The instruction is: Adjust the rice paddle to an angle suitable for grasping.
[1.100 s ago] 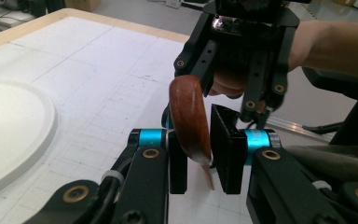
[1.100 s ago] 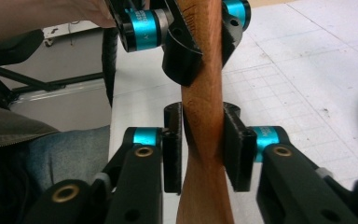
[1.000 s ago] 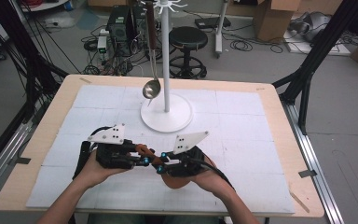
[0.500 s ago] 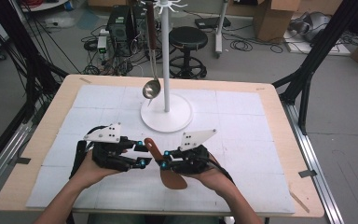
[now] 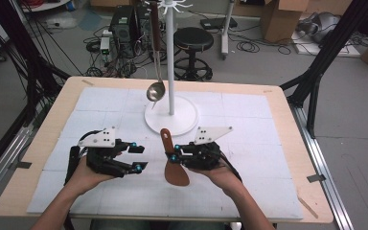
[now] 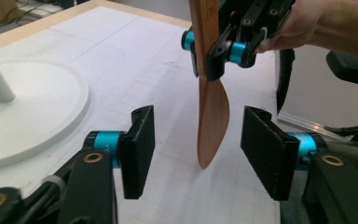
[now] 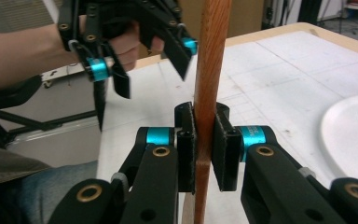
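Note:
A brown wooden spatula (image 5: pixel 176 172) stands blade-down over the white mat, and my right gripper (image 5: pixel 173 156) is shut on its handle. In the right gripper view the pads (image 7: pixel 223 147) press both sides of the spatula handle (image 7: pixel 212 56). My left gripper (image 5: pixel 136 155) sits just left of it, and its jaws have just been opening. In the left gripper view the spatula blade (image 6: pixel 213 112) hangs between those jaws, touching neither pad (image 6: pixel 137 149). The right gripper (image 6: pixel 214 51) clamps the handle above.
A white hanging stand (image 5: pixel 171 57) rises from its round base (image 5: pixel 187 120) at the mat's middle back. A metal ladle (image 5: pixel 155 90) hangs on the stand's left side. The mat (image 5: pixel 258 143) covers a wooden table (image 5: pixel 292 124). A stool and cables lie beyond.
The left jaws have opened off the spatula, which they gripped a second ago. The right gripper has carried the spatula slightly right and swung it so the handle points toward the stand.

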Demonstrator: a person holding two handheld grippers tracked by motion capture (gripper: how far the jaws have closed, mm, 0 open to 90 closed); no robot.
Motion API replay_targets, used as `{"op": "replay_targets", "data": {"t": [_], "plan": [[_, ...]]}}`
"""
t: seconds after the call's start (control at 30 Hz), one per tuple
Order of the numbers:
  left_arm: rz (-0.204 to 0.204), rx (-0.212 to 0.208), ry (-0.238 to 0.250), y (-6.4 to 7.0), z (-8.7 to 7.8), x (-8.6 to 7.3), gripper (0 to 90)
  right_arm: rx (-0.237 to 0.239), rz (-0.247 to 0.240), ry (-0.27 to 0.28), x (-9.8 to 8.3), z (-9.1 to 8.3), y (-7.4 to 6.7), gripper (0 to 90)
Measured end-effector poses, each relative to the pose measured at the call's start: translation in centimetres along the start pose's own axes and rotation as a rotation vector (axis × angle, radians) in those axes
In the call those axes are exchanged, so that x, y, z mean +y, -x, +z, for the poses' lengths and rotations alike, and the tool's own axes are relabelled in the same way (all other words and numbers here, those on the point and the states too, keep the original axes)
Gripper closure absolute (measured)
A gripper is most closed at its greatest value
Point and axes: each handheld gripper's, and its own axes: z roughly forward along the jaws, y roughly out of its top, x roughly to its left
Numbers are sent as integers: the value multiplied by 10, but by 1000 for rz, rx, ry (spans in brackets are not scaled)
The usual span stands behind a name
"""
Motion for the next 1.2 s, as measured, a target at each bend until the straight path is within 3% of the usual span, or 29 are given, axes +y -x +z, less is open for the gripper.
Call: {"op": "replay_targets", "data": {"t": [0.57, 1.2], "plan": [[-44, 121, 18, -15, -23, -19, 299, -71, 41, 42, 11, -9, 28, 820], [-80, 209, 7, -25, -39, -31, 201, -111, 41, 43, 27, -16, 46, 820]]}}
